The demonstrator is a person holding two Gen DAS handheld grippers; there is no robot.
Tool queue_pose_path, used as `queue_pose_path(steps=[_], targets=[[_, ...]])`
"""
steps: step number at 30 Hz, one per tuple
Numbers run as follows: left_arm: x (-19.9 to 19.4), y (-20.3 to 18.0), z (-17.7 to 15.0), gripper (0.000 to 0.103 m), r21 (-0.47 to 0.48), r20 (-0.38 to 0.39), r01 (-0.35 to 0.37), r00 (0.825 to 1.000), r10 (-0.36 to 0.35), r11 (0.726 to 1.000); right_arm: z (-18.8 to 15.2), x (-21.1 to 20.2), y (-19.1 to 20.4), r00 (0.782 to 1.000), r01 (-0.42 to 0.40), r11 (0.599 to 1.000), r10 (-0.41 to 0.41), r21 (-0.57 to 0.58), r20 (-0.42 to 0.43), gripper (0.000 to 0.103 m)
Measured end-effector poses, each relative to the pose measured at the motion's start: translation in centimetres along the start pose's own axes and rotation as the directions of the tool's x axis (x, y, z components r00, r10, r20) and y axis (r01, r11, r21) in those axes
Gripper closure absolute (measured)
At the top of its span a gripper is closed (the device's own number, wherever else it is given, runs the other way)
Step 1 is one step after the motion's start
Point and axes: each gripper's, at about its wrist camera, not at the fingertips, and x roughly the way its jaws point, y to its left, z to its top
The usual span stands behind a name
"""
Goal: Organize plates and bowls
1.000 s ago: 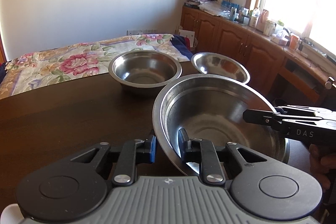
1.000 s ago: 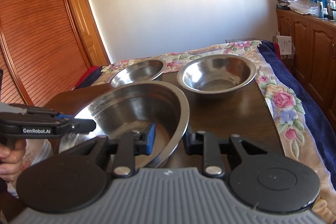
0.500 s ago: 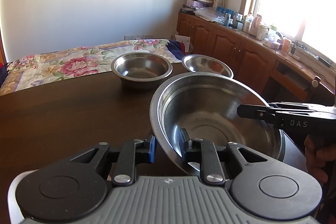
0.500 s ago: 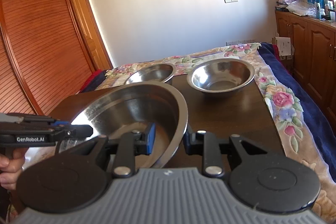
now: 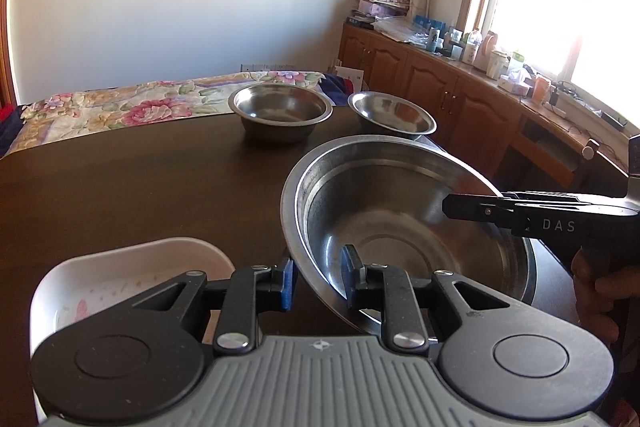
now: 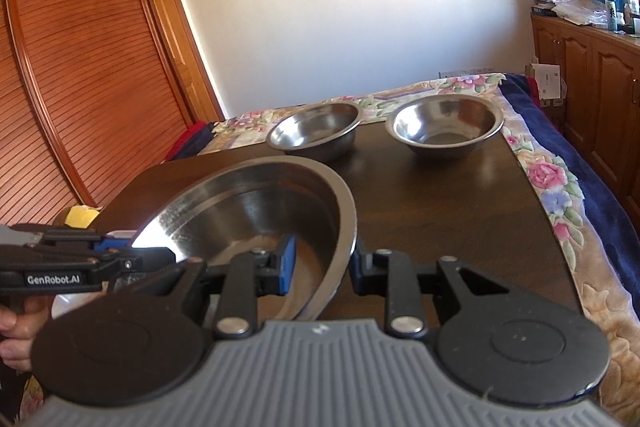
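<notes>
A large steel bowl is held tilted above the dark table, gripped on opposite rims. My left gripper is shut on its near-left rim. My right gripper is shut on its right rim; it shows side-on in the left wrist view. Two smaller steel bowls stand at the table's far end: one on the left and one on the right; both show in the right wrist view. A white dish lies under my left gripper.
The dark wooden table has a floral cloth draped along its far and right edges. Wooden cabinets with clutter on top stand at the right. A slatted wooden door is at the left.
Both grippers have pulled the large bowl back toward me and lifted it; the two small bowls look farther away. The white dish has come into view under my left gripper.
</notes>
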Motion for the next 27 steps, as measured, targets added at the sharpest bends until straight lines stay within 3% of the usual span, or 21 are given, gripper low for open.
queue_pose_path(steps=[27], targets=[[0.3,0.3,-1.8,0.075,-0.005,-0.027,-0.006,1.0,0.006,1.0,-2.1,0.4,0.8,1.0,-0.005,1.0,0.005,0.016,-0.009,0.073]])
